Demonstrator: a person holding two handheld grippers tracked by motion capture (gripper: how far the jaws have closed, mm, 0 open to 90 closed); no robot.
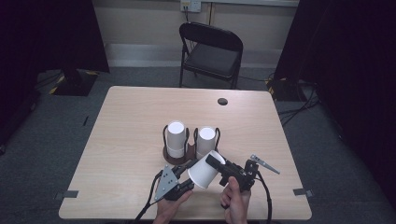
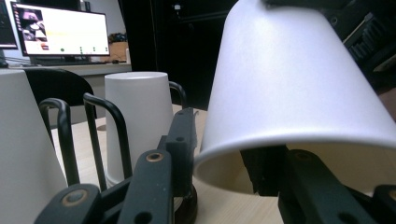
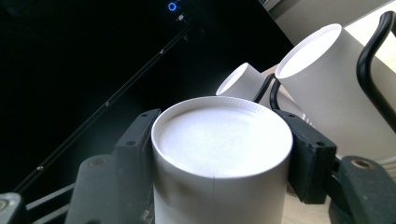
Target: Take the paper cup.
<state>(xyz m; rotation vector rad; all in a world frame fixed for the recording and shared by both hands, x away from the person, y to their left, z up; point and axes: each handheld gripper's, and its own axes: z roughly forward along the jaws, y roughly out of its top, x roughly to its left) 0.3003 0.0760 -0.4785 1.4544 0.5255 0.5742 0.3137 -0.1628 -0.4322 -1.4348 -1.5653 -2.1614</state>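
Note:
A white paper cup (image 1: pixel 203 172) hangs tilted over the table's front edge, its mouth toward the lower left. My right gripper (image 1: pixel 215 170) is shut on its base end, and in the right gripper view the cup's bottom (image 3: pixel 219 196) sits between both pads. My left gripper (image 1: pixel 189 176) is at the cup's rim. In the left gripper view one jaw stands outside the wall of the cup (image 2: pixel 289 79) and the other reaches in under the mouth. The rim looks undented. Two more cups (image 1: pixel 176 137) (image 1: pixel 205 140) stand upside down in a dark wire holder (image 1: pixel 180 159).
The pale wooden table (image 1: pixel 126 121) has a cable hole (image 1: pixel 222 101) at the far right. A black folding chair (image 1: pixel 210 51) stands beyond it. The wire loops of the holder (image 2: pixel 107 130) rise just left of my left jaws. A lit monitor (image 2: pixel 60 30) is far behind.

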